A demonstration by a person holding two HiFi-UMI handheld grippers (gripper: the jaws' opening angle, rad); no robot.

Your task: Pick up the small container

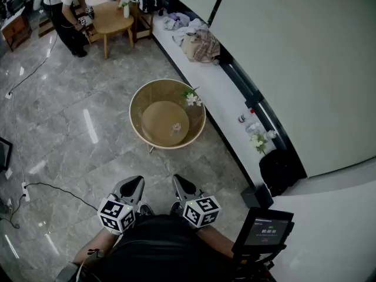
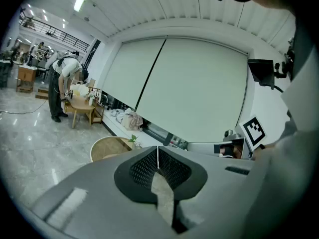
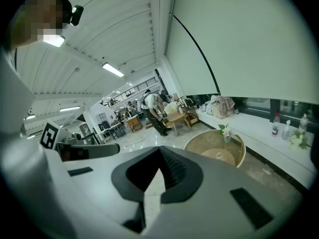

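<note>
The small container [image 1: 175, 127] is a tiny clear item standing near the middle of a round beige table with a raised rim [image 1: 138, 93]; it also shows in the right gripper view [image 3: 218, 155]. A little vase of white flowers [image 1: 192, 98] stands at the table's far right edge. My left gripper [image 1: 136, 182] and right gripper [image 1: 178, 181] are held side by side close to my body, well short of the table. Both are shut with nothing between the pads, which meet tip to tip in the left gripper view [image 2: 158, 159] and the right gripper view [image 3: 160, 159].
A long white ledge [image 1: 220, 87] runs along the window wall, carrying a heap of clothes [image 1: 198, 44], bottles [image 1: 247, 117] and flowers [image 1: 259, 140]. A black bin [image 1: 281, 170] stands at its near end. A person [image 1: 63, 7] bends over a wooden side table [image 1: 111, 17]. A cable [image 1: 53, 188] lies on the floor.
</note>
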